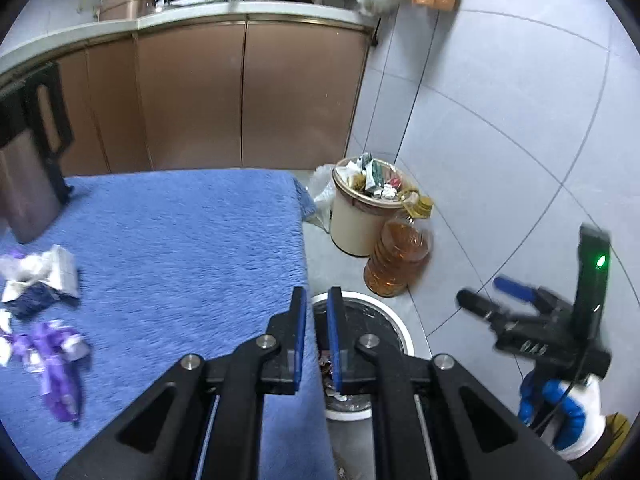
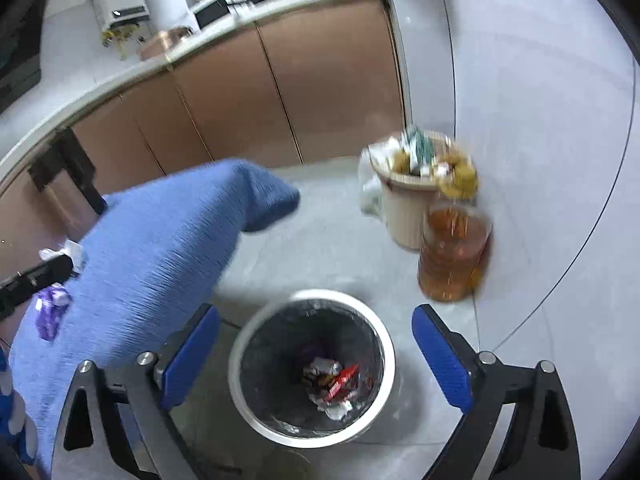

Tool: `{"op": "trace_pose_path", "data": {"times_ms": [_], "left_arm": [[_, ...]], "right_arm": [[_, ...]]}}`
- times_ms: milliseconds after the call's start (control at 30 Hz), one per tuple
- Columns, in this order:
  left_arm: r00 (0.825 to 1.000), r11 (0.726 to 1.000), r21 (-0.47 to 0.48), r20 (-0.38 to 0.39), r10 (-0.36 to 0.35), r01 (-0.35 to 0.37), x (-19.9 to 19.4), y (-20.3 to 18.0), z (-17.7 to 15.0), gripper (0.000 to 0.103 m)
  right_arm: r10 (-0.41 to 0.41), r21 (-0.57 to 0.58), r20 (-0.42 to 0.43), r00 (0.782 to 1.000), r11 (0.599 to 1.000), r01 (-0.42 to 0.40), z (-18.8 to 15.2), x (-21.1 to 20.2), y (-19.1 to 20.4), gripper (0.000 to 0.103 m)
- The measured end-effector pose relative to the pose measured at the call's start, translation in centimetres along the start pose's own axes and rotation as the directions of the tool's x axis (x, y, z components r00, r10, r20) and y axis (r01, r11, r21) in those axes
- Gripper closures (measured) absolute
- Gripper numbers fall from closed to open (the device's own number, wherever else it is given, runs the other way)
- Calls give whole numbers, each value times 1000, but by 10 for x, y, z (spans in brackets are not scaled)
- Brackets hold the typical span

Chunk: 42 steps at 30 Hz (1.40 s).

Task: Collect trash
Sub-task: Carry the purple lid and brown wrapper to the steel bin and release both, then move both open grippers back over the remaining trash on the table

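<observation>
A white-rimmed bin with a black liner (image 2: 312,364) stands on the floor beside the blue-covered table (image 1: 180,248). Wrappers and crumpled paper (image 2: 334,384) lie in the bin. My right gripper (image 2: 316,356) is open and empty right above the bin. It also shows in the left wrist view (image 1: 496,296). My left gripper (image 1: 317,332) has its jaws nearly together, with nothing visible between them, at the table's right edge over the bin rim (image 1: 396,328). Purple and white wrappers (image 1: 52,360) and crumpled paper (image 1: 40,276) lie at the table's left.
A cream bin overfull with trash (image 1: 360,208) and a bottle of amber oil (image 1: 400,256) stand on the floor by the tiled wall. A steel kettle (image 1: 28,168) stands at the table's back left. Brown cabinets (image 1: 240,96) lie behind.
</observation>
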<state>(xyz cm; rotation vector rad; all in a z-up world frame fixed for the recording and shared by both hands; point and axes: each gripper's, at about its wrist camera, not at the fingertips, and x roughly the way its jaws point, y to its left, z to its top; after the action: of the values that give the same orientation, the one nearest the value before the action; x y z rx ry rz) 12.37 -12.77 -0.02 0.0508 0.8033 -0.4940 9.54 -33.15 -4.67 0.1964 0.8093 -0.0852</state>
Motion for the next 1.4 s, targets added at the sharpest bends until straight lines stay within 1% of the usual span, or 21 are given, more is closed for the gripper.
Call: {"op": "trace_pose_path", "data": {"times_ms": [67, 200, 267, 300, 367, 400, 500, 533, 567, 600, 633, 667, 700, 800, 867, 967, 1067, 1200, 1267, 1367, 1400], "left_arm": [[1000, 1000, 1, 2, 3, -3, -16, 4, -2, 93], [999, 999, -24, 36, 24, -23, -54, 24, -11, 93], [998, 998, -41, 52, 44, -42, -67, 33, -15, 93], [997, 997, -51, 59, 55, -51, -75, 39, -18, 93], [995, 995, -79, 74, 73, -67, -91, 55, -24, 93], [993, 993, -93, 85, 86, -78, -101, 64, -27, 93], [985, 985, -128, 114, 128, -113, -124, 88, -38, 92], [982, 982, -140, 123, 142, -124, -132, 96, -42, 92], [979, 979, -151, 130, 154, -134, -139, 105, -46, 87], [977, 976, -162, 135, 166, -144, -144, 114, -49, 76], [973, 971, -178, 142, 183, -157, -150, 123, -54, 70], [968, 965, -197, 148, 202, -171, -156, 134, -59, 61], [965, 961, -208, 151, 214, -180, -160, 142, -63, 59], [958, 946, -249, 144, 248, -207, -171, 174, -75, 59], [952, 934, -270, 134, 275, -232, -174, 195, -84, 59], [943, 916, -296, 108, 315, -272, -177, 224, -98, 59], [941, 905, -315, 83, 327, -286, -175, 249, -108, 59], [940, 893, -324, 31, 340, -312, -159, 283, -120, 59], [942, 891, -326, 3, 335, -316, -147, 297, -124, 59], [943, 891, -318, -40, 330, -325, -125, 317, -127, 59], [943, 893, -311, -48, 329, -327, -120, 321, -127, 56]], "right_arm": [[6, -27, 50, 999, 1000, -5, 9, -25, 14, 1], [45, -72, 148, 988, 997, -34, 23, -69, 44, 0], [76, -88, 202, 976, 994, -59, 29, -92, 57, 0], [104, -98, 242, 965, 992, -83, 32, -108, 66, 0], [141, -112, 280, 950, 987, -114, 36, -124, 77, 0], [166, -124, 307, 937, 983, -134, 39, -136, 86, 0], [214, -156, 342, 915, 973, -169, 44, -155, 106, 0], [225, -165, 347, 911, 970, -176, 45, -159, 110, 0], [236, -177, 347, 908, 967, -184, 46, -161, 115, 0], [251, -195, 336, 908, 962, -194, 47, -162, 125, 0], [258, -205, 328, 909, 959, -198, 46, -163, 130, 0], [267, -220, 313, 912, 954, -204, 46, -162, 138, 0], [272, -232, 300, 914, 951, -207, 45, -160, 144, 0], [275, -289, 252, 928, 937, -199, 43, -150, 171, 0], [281, -310, 230, 932, 929, -204, 42, -142, 182, 0], [311, -329, 192, 931, 914, -238, 43, -124, 199, 0], [336, -350, 153, 929, 898, -267, 43, -109, 216, 0], [353, -398, 77, 932, 868, -296, 44, -75, 238, 0], [359, -415, 43, 932, 856, -310, 44, -59, 248, 0], [377, -440, -32, 926, 826, -351, 47, -25, 267, 0], [380, -447, -51, 924, 819, -361, 48, -16, 273, 0]]}}
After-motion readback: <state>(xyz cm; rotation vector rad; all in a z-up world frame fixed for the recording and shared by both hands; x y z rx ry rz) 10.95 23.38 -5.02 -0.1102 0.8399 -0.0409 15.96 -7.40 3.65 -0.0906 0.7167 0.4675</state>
